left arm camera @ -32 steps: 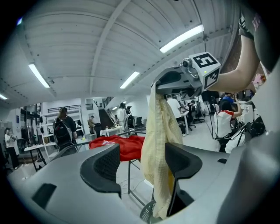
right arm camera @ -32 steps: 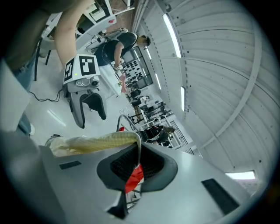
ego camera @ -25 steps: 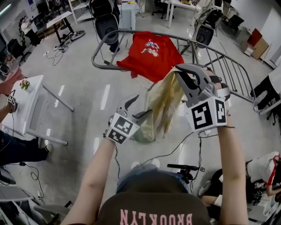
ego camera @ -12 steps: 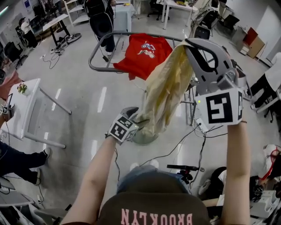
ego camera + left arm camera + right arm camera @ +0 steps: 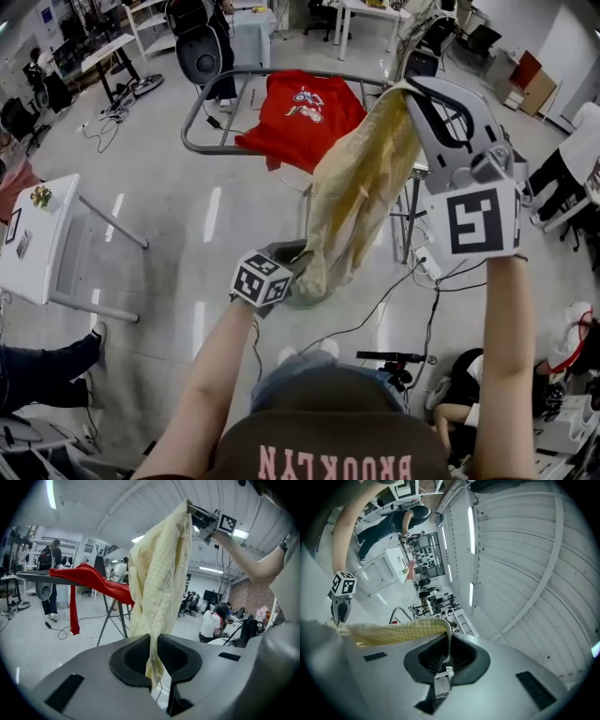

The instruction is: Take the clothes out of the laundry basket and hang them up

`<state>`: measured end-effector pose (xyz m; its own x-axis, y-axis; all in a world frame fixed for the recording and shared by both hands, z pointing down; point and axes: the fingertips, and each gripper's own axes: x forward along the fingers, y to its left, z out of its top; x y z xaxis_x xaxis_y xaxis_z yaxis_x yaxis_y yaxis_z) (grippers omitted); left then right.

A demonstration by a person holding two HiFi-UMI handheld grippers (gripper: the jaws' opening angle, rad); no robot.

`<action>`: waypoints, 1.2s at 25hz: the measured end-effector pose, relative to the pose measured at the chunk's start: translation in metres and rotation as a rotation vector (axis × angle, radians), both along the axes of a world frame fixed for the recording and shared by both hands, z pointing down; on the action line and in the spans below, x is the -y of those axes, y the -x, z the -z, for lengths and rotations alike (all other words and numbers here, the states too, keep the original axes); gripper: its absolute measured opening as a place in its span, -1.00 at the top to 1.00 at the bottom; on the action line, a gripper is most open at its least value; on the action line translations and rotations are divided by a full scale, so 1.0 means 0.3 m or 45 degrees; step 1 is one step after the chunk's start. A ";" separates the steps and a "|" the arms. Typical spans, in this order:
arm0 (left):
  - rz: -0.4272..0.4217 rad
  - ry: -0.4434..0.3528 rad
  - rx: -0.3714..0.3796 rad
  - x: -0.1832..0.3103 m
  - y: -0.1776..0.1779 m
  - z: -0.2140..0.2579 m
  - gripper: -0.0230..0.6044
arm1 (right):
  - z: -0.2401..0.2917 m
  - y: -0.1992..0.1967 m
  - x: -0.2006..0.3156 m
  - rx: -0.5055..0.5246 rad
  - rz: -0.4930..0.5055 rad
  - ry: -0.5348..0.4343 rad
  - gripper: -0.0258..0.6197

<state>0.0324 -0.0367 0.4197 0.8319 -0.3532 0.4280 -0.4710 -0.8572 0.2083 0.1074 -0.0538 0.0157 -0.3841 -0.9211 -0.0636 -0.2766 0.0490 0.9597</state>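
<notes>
While the pale yellow checked cloth garment [image 5: 361, 202] hung stretched between the two tools, the left gripper [image 5: 153, 641] had just been closing. Its dark jaws were nearly together, pinching the garment's lower edge. The right gripper [image 5: 412, 92], held high, had its jaws tight together on the garment's top edge, with fabric trailing away from between the pads. The garment was in the air, clear of the floor. It hung in front of a grey tubular metal drying rack [image 5: 202, 117], where a red printed T-shirt [image 5: 302, 105] lay draped.

The step in hand looked like opening the garment out before laying it on the rack. To do it well, each grip would need to stay on a single edge rather than a bunched fold. The hands would then draw apart until the cloth hung flat, and carry it to a bare rail beside the T-shirt. A sharp pull could slip the thin fabric from the lower pinch.

The right forearm reached up and forward, almost straight, with its gripper about level. The left forearm stretched lower and toward the middle, and its gripper tilted somewhat downward.
</notes>
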 end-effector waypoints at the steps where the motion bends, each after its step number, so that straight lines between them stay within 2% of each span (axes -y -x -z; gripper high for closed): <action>1: 0.004 -0.008 0.000 0.001 0.014 0.003 0.79 | -0.011 -0.013 0.004 0.007 -0.016 0.009 0.91; 7: 0.035 -0.094 -0.018 0.016 0.074 0.066 0.81 | -0.108 -0.079 0.011 0.023 -0.134 0.083 0.91; 11: 0.089 -0.200 -0.018 0.071 0.088 0.138 0.81 | -0.184 -0.115 0.019 0.039 -0.191 0.128 0.91; 14: 0.089 -0.275 -0.046 0.092 0.084 0.214 0.81 | -0.235 -0.144 -0.005 0.055 -0.256 0.165 0.91; 19: 0.035 -0.390 -0.061 0.101 0.046 0.333 0.81 | -0.300 -0.189 -0.044 0.084 -0.335 0.192 0.91; 25: -0.013 -0.492 0.018 0.099 -0.047 0.397 0.81 | -0.341 -0.316 -0.048 0.168 -0.368 0.197 0.91; 30: 0.042 -0.543 0.050 0.122 -0.145 0.418 0.81 | -0.372 -0.466 -0.058 0.169 -0.373 0.215 0.91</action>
